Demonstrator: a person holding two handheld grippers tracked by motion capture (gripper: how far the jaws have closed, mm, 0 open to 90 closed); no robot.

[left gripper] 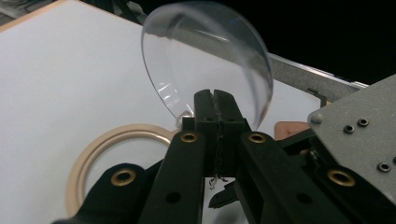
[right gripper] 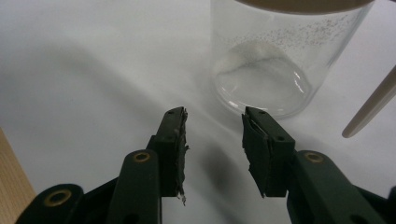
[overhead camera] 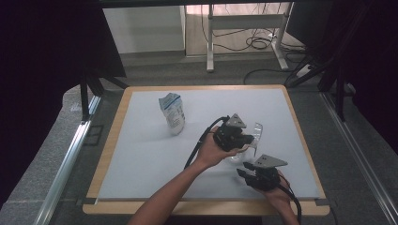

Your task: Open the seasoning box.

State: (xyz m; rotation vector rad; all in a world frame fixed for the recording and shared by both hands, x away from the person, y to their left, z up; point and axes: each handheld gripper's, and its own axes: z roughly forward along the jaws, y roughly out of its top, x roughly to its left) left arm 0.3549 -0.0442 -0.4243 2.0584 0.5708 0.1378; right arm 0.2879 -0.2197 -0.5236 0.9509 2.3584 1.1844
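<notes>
Left gripper pinches the clear domed lid by its rim, tilted just above the glass jar, keeping the mouth clear. Right gripper sits spread and empty just beside the jar's base, probably ready to steady it.

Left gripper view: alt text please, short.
The left gripper, jaws shut, pinches the rim of a clear domed lid and holds it tilted above the white table. Below it lies the tan rim of a glass jar; a grey plate sits at right.
</notes>
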